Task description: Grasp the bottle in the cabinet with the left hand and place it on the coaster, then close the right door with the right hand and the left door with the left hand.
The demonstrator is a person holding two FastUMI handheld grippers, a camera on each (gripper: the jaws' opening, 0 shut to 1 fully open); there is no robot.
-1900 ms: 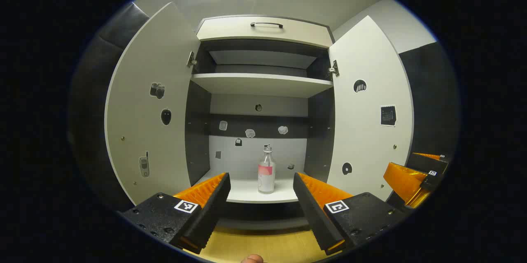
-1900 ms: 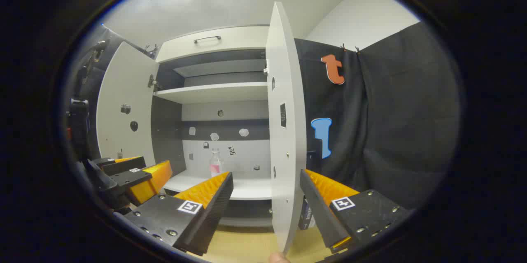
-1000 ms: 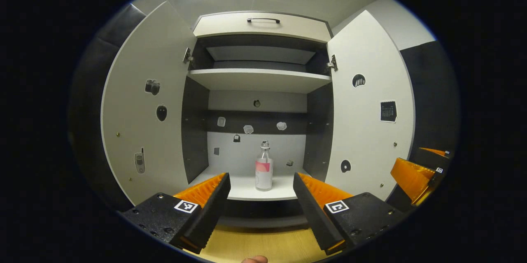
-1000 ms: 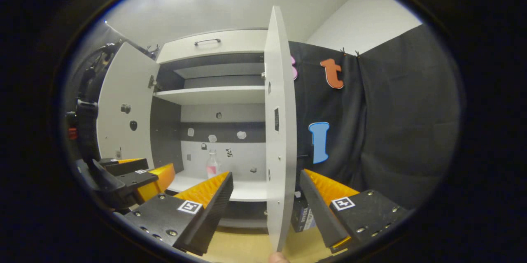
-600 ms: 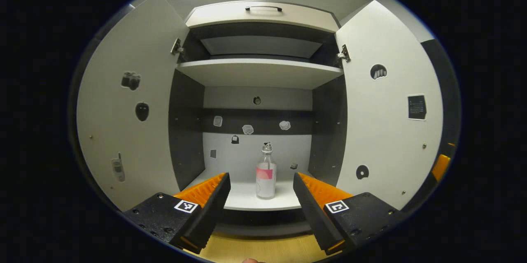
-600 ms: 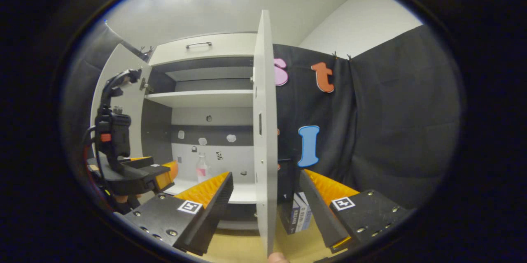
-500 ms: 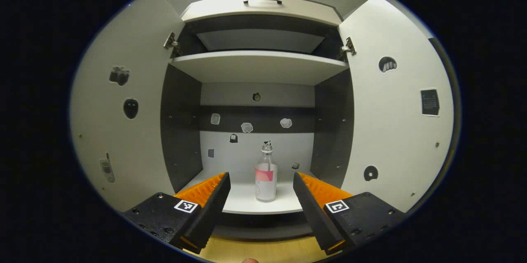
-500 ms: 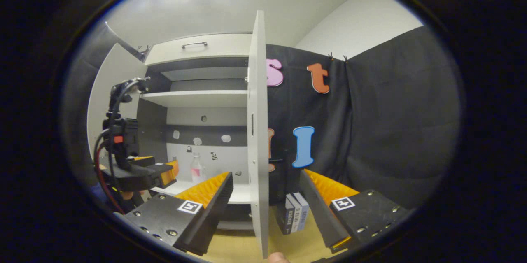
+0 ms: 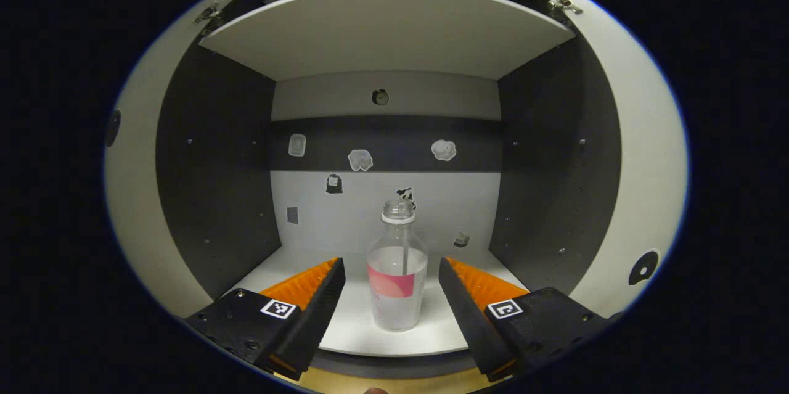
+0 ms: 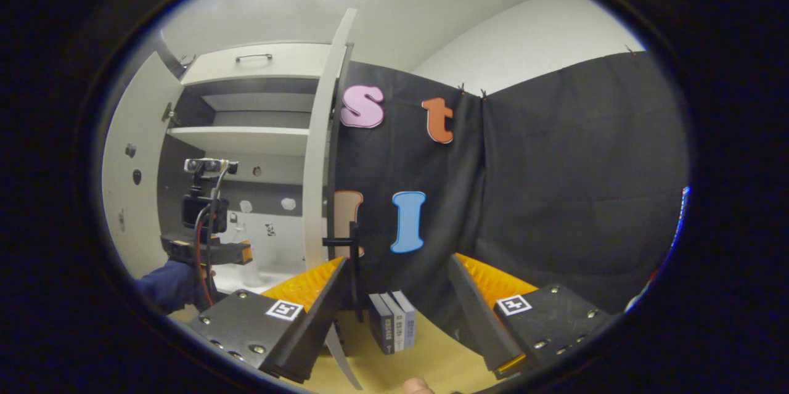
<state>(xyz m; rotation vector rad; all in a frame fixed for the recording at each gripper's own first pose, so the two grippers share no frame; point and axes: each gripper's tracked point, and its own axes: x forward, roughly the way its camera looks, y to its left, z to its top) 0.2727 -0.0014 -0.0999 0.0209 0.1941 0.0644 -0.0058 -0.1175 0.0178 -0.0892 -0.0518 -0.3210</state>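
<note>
Left gripper view: left gripper [image 9: 389, 277], jaws spread wide and holding nothing, faces the bottle [image 9: 397, 270], which stands upright on the lower shelf [image 9: 357, 326] of the cabinet, between the fingers' lines but not yet touched. Clear, light-looking plastic with a pink label; probably smooth and easily tipped, so the labelled body suits a hold better than the narrow neck. Right gripper view: right gripper [image 10: 397, 295], equally open and empty, hangs beside the right door [image 10: 317, 153]
</note>
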